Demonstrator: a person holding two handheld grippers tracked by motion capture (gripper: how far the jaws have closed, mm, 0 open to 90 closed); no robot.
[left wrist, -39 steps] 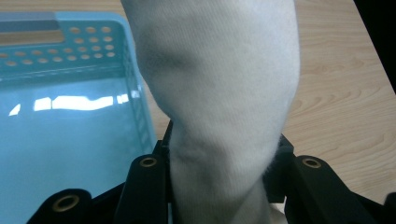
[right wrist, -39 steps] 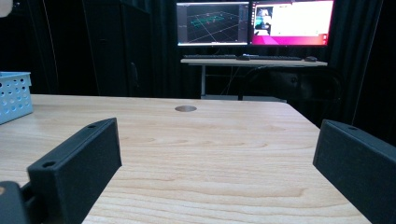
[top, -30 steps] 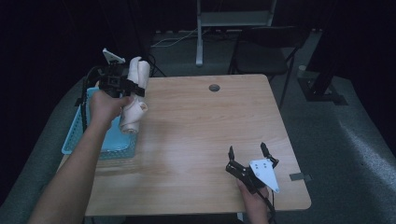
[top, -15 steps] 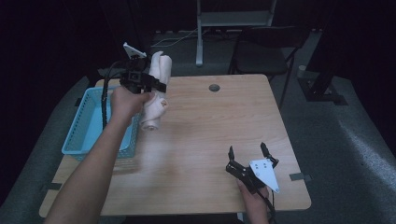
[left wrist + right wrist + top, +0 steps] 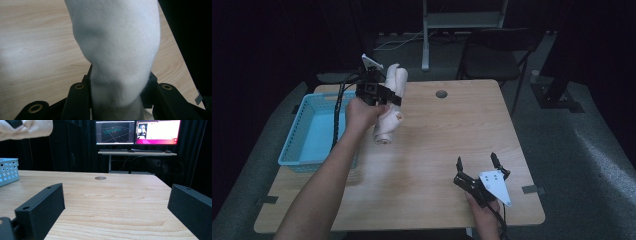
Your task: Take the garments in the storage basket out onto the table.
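My left gripper (image 5: 388,95) is shut on a white knitted sock bundle (image 5: 386,125) and holds it in the air above the left part of the wooden table (image 5: 437,135). The bundle hangs down below the jaws and sticks up above them. In the left gripper view the sock (image 5: 117,50) bulges out between the black jaws of the left gripper (image 5: 120,82). Near the table's front right edge, my right gripper (image 5: 476,161) stands open with nothing between its jaws. One end of the sock (image 5: 25,128) shows at the top left of the right gripper view.
A light blue perforated basket (image 5: 292,160) stands at the table's left edge, to the left of the held sock; its corner (image 5: 7,170) appears in the right gripper view. A round cable hole (image 5: 441,93) sits at the table's back. A chair (image 5: 492,55) and lit monitors (image 5: 137,131) stand behind.
My left gripper has carried the sock rightward, from above the basket to over the table. The right gripper has stayed still and open.
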